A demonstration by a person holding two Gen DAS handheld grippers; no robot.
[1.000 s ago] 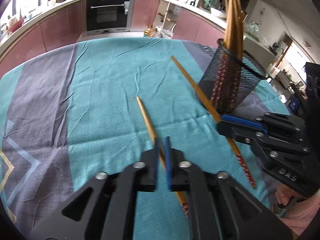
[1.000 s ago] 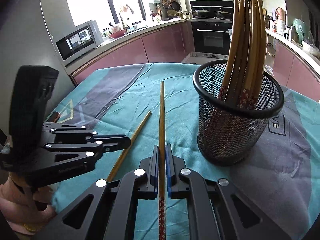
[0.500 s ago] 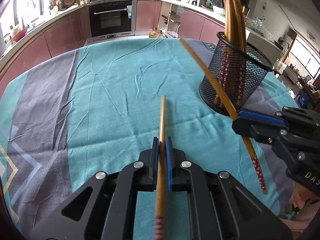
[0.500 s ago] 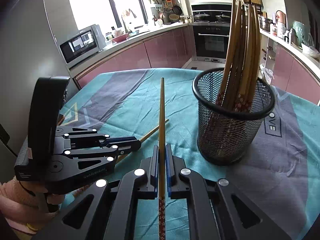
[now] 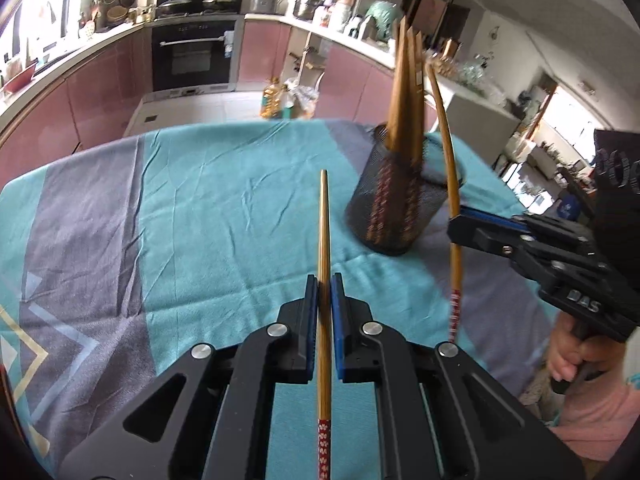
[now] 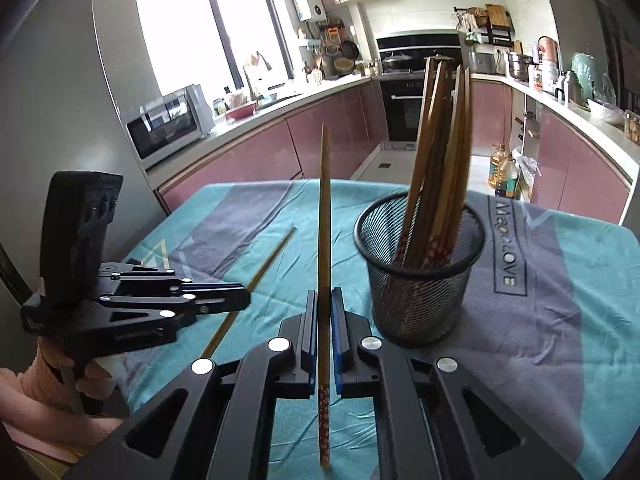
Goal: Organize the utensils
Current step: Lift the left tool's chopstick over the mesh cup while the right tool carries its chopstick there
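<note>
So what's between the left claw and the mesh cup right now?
Only bare teal tablecloth lies between the left claw and the mesh cup, as the left wrist view shows. The claw's own chopstick points alongside, not across.

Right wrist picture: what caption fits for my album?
Right gripper holds a chopstick beside the mesh cup.

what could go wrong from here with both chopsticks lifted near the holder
1. The mesh holder is already crowded with chopsticks, so the one in the right gripper might jam against them or tip the holder.
2. The left gripper and the right one are close together, so their long chopsticks could cross or knock.
3. Each chopstick is pinched at a single point and might pivot or slip.
</note>
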